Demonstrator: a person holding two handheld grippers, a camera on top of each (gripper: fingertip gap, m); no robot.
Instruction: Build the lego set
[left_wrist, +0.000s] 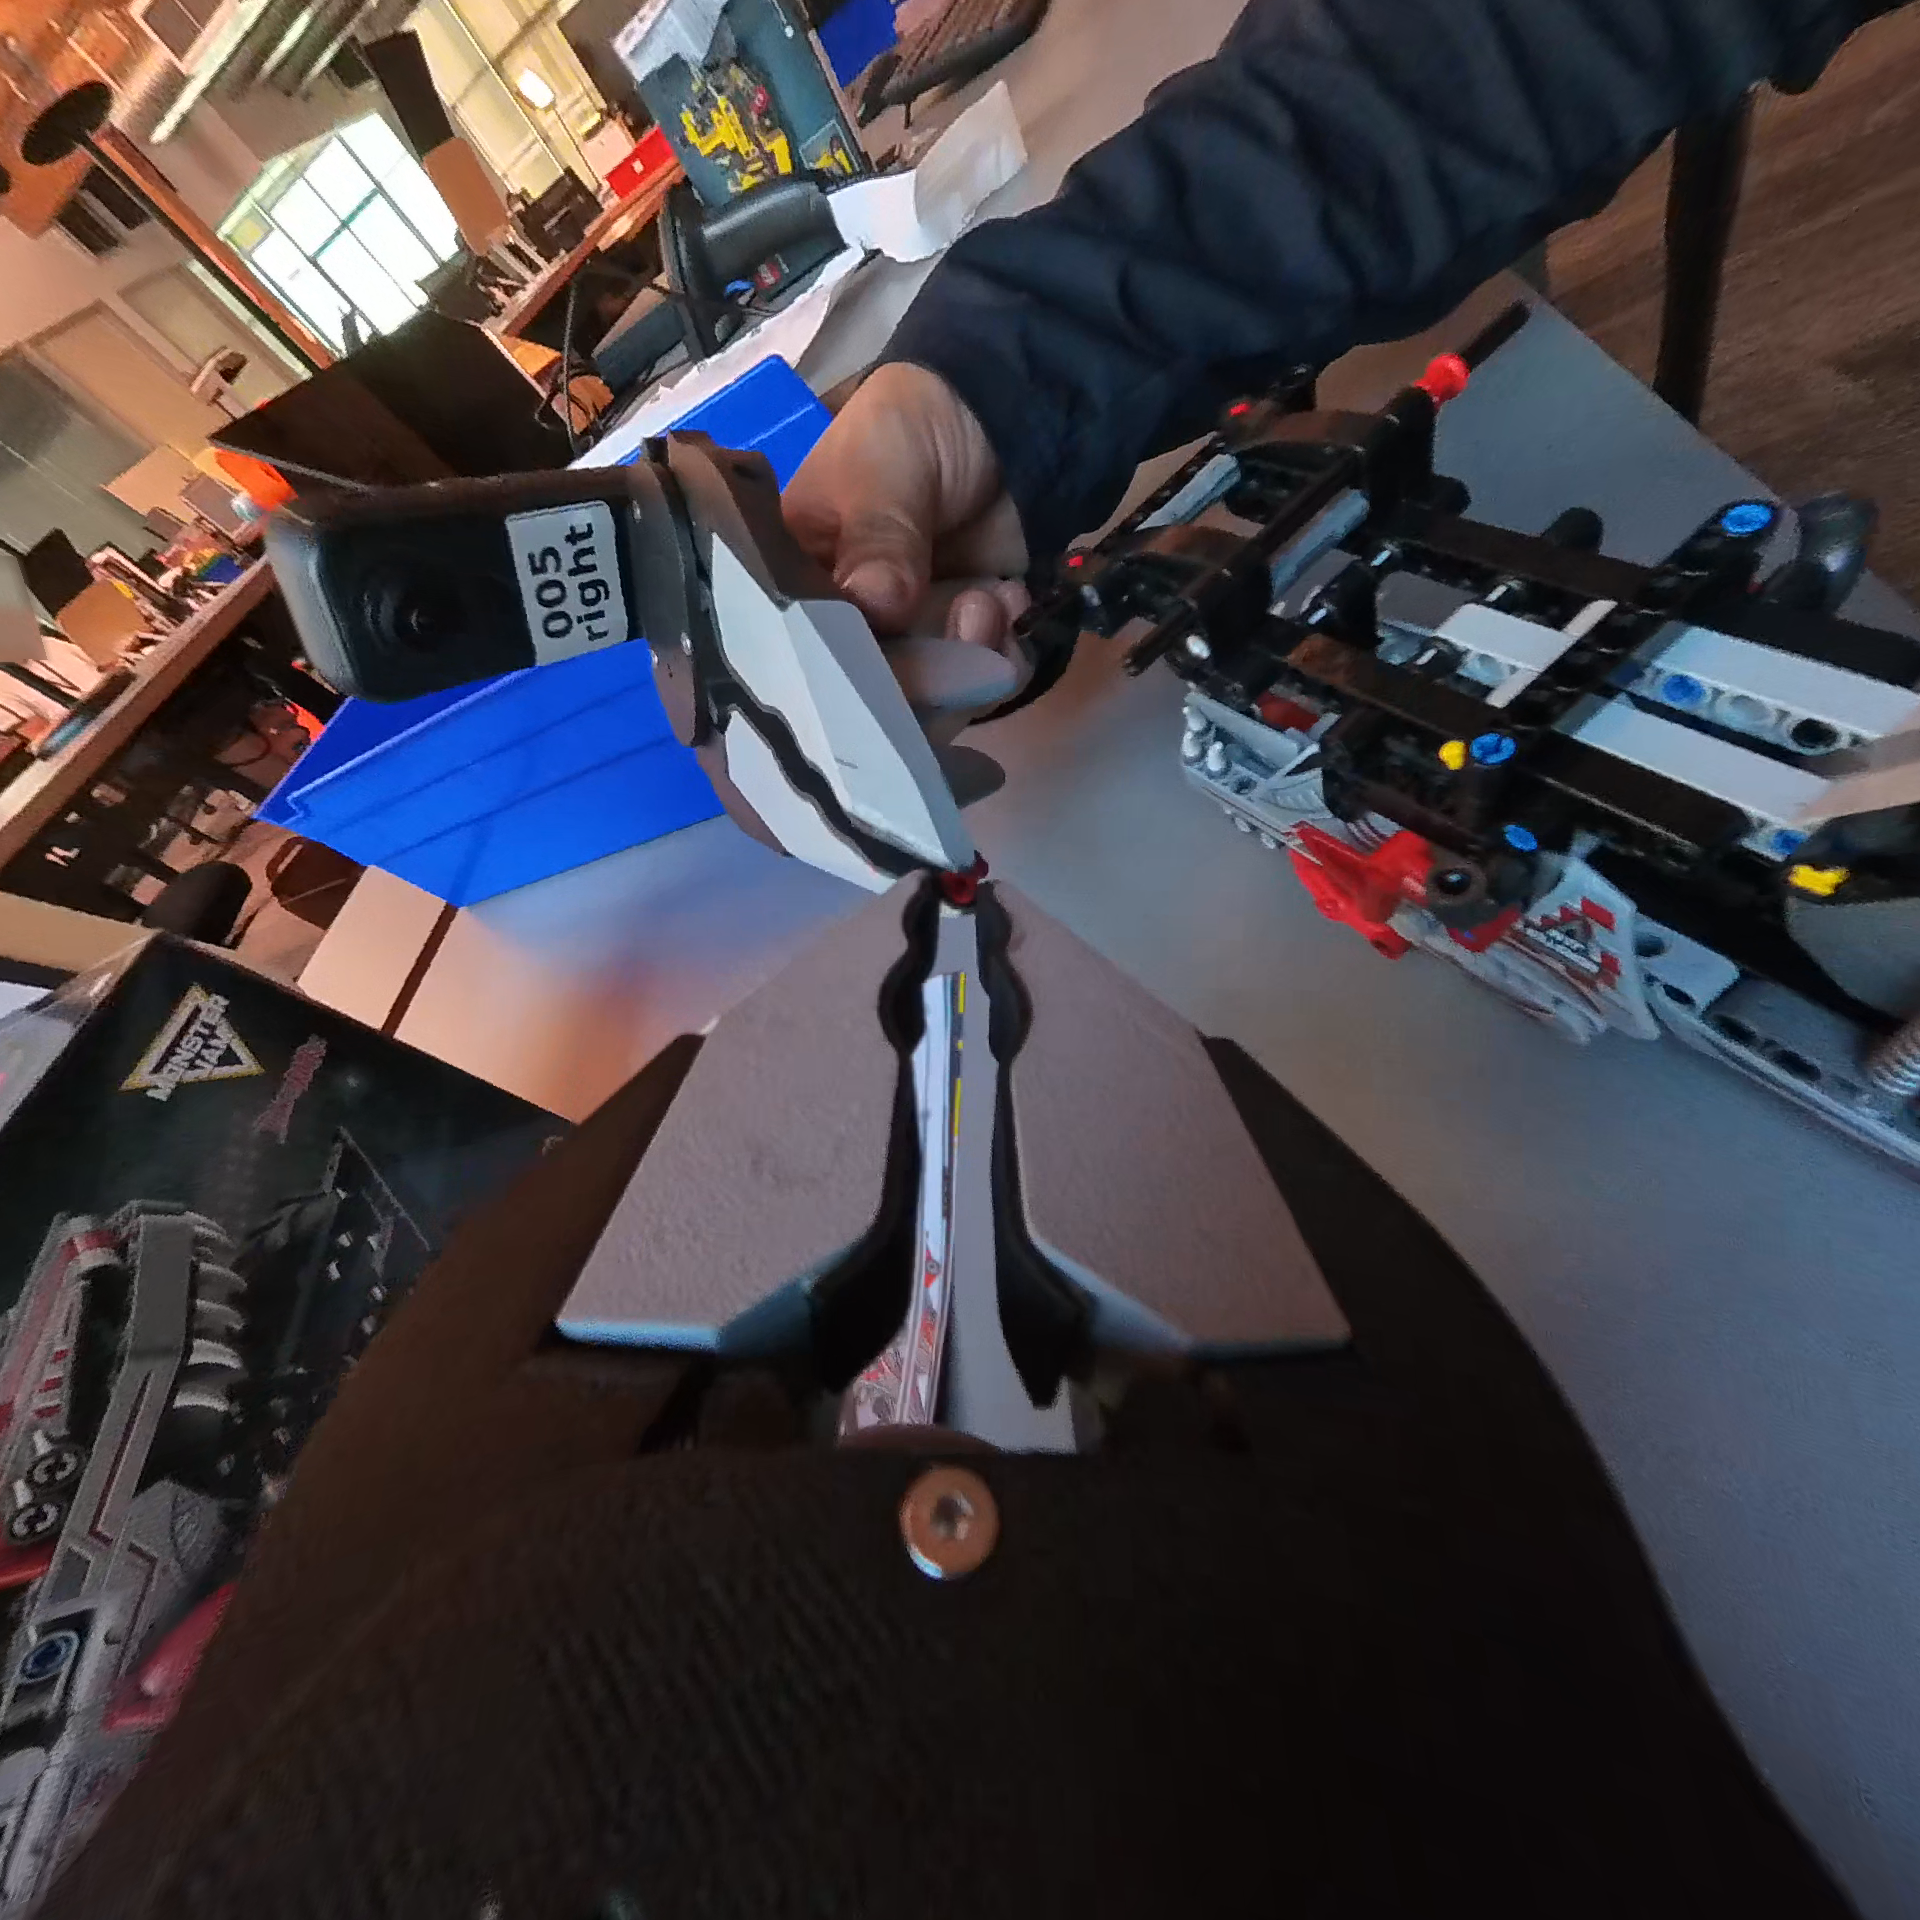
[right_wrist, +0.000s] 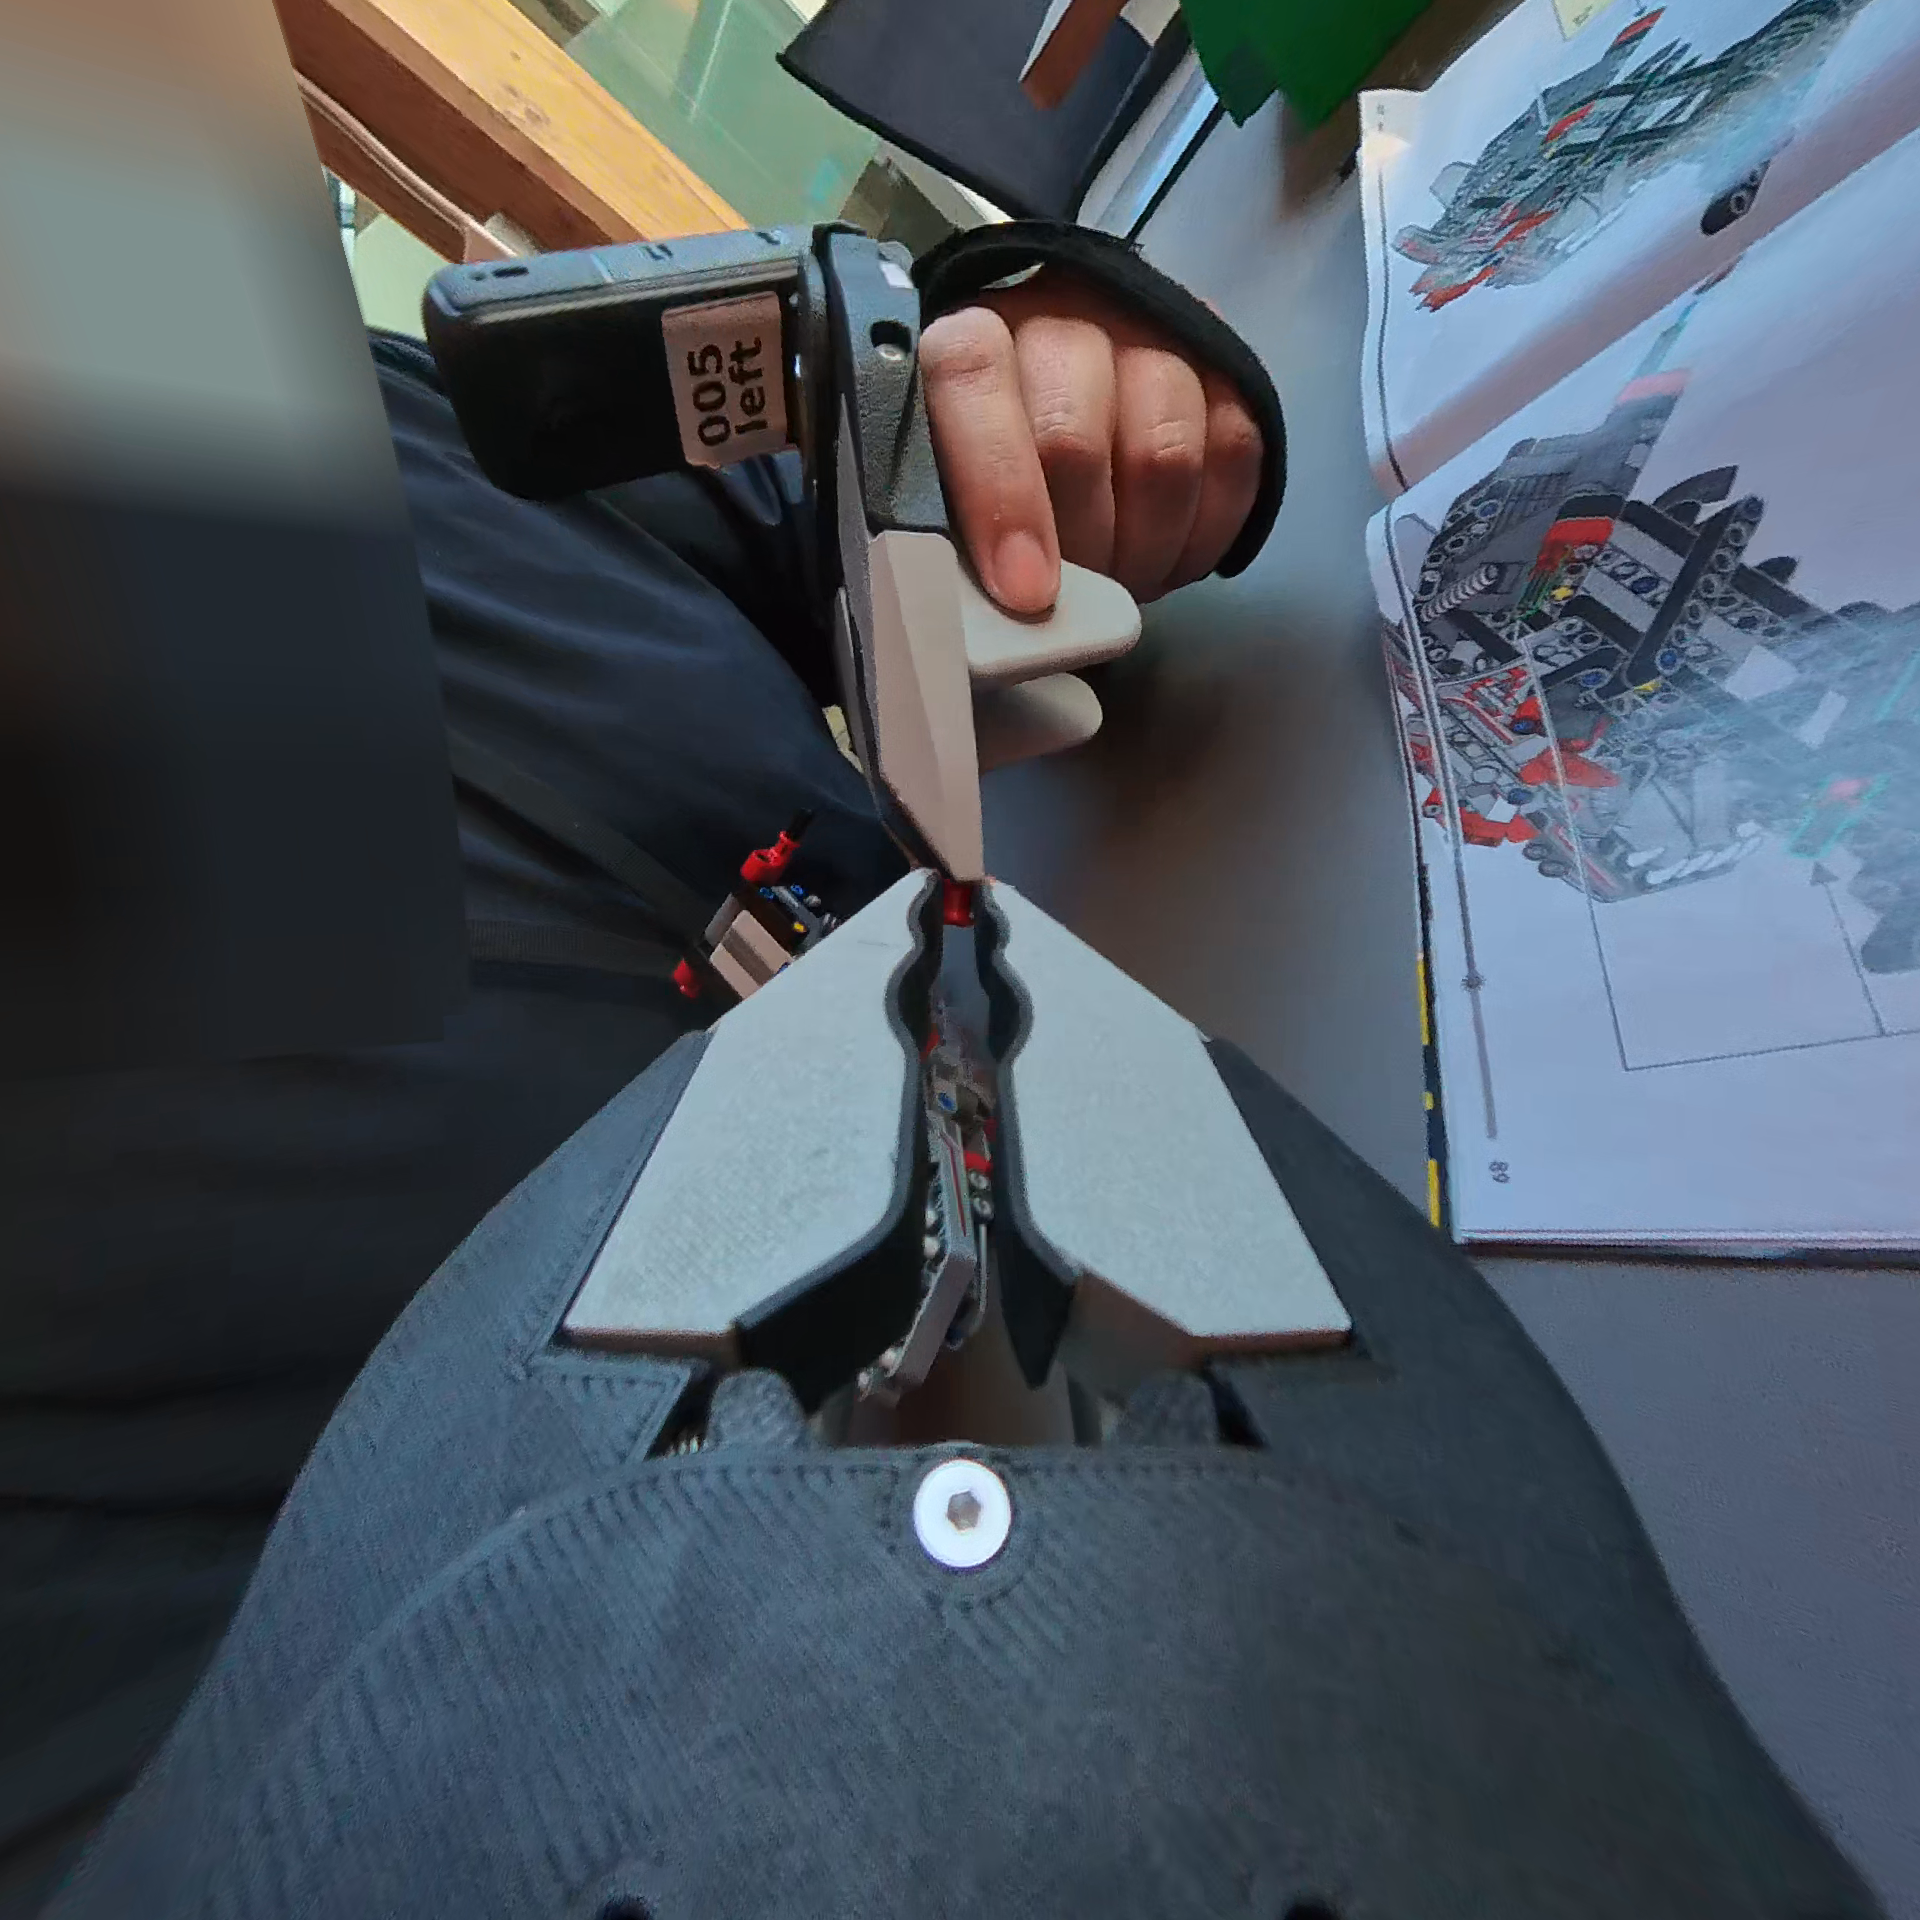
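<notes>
We hold both tongs tip to tip above the grey table (left_wrist: 1558, 1299), w/ one small red pin (left_wrist: 957, 886) between them. In the left wrist view the left gripper (left_wrist: 958, 902) has its tips closed on this pin, and the right gripper (left_wrist: 951, 852) comes down from 11 o'clock and meets it at the same spot. In the right wrist view the right gripper (right_wrist: 958, 902) also pinches the red pin (right_wrist: 957, 902), and the left gripper (right_wrist: 951, 857) comes down from 12 o'clock. So both are clamped on the same pin, prob. a hand-over or a re-grip to turn it for insertion; which tong carries the load, we cannot tell.

The half-built lego truck (left_wrist: 1507, 707) lies on the table at 2 o'clock in the left view, near the right hand (left_wrist: 914, 509), well apart from the pin. The open instruction booklet (right_wrist: 1662, 727) lies at 3 o'clock in the right view, kept flat so we can read the step.

Containers: a blue bin (left_wrist: 499, 769) at 10 o'clock, its content not visible, and the set's box (left_wrist: 187, 1247) at 8 o'clock, closed as far as we see.
</notes>
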